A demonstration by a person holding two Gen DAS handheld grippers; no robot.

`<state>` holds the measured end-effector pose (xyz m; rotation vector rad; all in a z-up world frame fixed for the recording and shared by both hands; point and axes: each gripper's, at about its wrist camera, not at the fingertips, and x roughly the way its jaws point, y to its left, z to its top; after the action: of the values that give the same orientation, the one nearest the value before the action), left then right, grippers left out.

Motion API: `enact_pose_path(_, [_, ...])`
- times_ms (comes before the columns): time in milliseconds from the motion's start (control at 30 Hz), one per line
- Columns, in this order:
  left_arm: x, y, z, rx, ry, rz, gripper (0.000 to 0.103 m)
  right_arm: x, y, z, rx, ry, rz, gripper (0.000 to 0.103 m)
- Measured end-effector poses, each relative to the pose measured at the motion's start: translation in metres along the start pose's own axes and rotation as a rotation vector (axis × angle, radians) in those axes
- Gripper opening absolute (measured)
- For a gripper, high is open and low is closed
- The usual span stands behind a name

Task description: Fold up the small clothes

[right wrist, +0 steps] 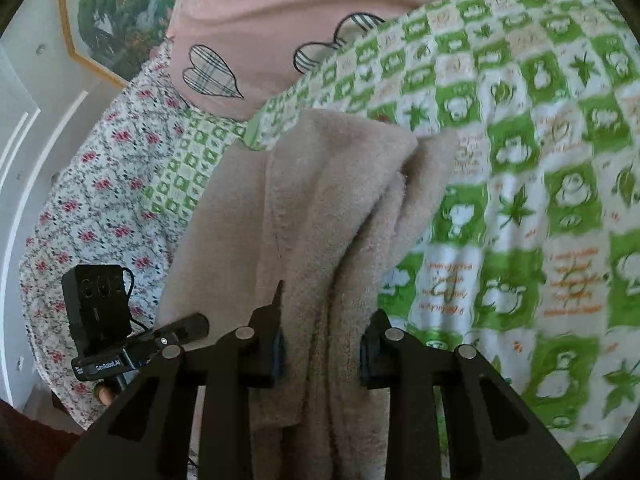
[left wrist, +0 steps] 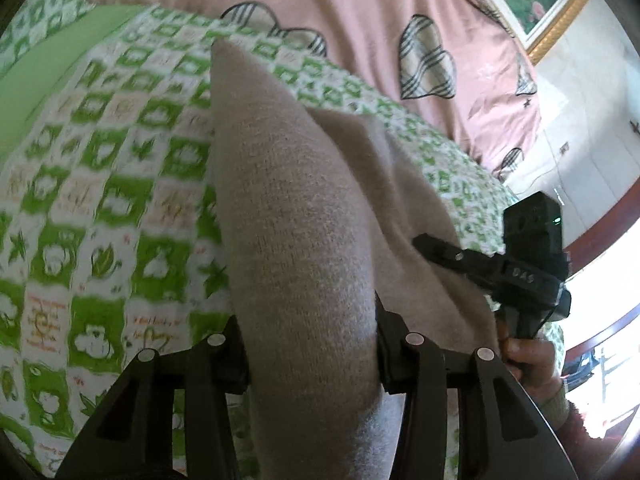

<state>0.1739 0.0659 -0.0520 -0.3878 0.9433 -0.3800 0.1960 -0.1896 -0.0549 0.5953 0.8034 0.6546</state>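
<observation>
A beige knitted garment (left wrist: 288, 208) hangs lifted above the green-and-white patterned bedspread (left wrist: 100, 168). My left gripper (left wrist: 312, 348) is shut on a thick fold of it, the cloth bulging between the two pads. In the right wrist view the same beige garment (right wrist: 320, 208) drapes in several folds, and my right gripper (right wrist: 322, 354) is shut on a bunched edge of it. The right gripper (left wrist: 440, 246) shows at the right of the left wrist view, clamped on the garment's far side. The left gripper (right wrist: 188, 330) appears at the lower left of the right wrist view.
A pink quilt with plaid hearts (left wrist: 360, 20) lies at the back of the bed. A floral sheet (right wrist: 92, 200) hangs over the bed's side. A gold-framed picture (right wrist: 112, 20) hangs on the white wall. A hand (left wrist: 528, 356) holds the right gripper's handle.
</observation>
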Motion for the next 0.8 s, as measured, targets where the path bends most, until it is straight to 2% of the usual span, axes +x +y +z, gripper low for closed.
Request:
enact_pose_path(100, [0.007,0.008,-0.008,-0.011,-0.002,0.024,0.061,0.002,-0.004,-0.002,-0.004,0.012,-0.052,0.036])
enact_pose_path(167, [0.006,0.011,-0.009,-0.022,-0.009,0.013,0.064,0.0,-0.005,-0.002,-0.009,0.021,-0.107,0.056])
enact_pose_path(233, [-0.001,0.017,-0.01,-0.034,-0.018,0.021,0.069,-0.01,-0.005,0.0,-0.014,0.002,-0.187,0.065])
enact_pose_path(300, [-0.008,0.02,-0.006,-0.036,-0.037,0.029,0.069,-0.027,-0.001,0.006,-0.021,-0.061,-0.22,0.065])
enact_pose_path(400, [-0.018,0.025,0.003,-0.052,-0.066,0.033,0.069,-0.04,0.004,0.018,-0.021,-0.126,-0.199,0.065])
enact_pose_path(433, [-0.018,0.025,0.004,-0.054,-0.068,0.039,0.069,-0.038,0.005,0.025,-0.025,-0.127,-0.194,0.062])
enact_pose_path(533, [-0.015,0.025,0.008,-0.054,-0.069,0.061,0.069,-0.017,0.004,0.039,-0.017,-0.085,-0.208,0.033])
enact_pose_path(600, [-0.011,0.024,0.009,-0.06,-0.061,0.065,0.069,0.005,-0.002,0.045,0.004,-0.023,-0.235,0.03])
enact_pose_path(633, [-0.007,0.022,0.011,-0.061,-0.057,0.066,0.069,0.01,-0.003,0.046,0.006,-0.008,-0.234,0.015])
enact_pose_path(667, [-0.005,0.02,0.011,-0.062,-0.052,0.071,0.067,0.011,-0.003,0.048,0.002,-0.01,-0.227,0.009])
enact_pose_path(733, [-0.002,0.012,0.011,-0.045,-0.043,0.09,0.065,-0.003,0.006,0.056,-0.029,-0.079,-0.196,0.008])
enact_pose_path(800, [0.002,0.002,0.01,-0.004,-0.043,0.124,0.066,-0.018,0.012,0.065,-0.043,-0.14,-0.201,0.007])
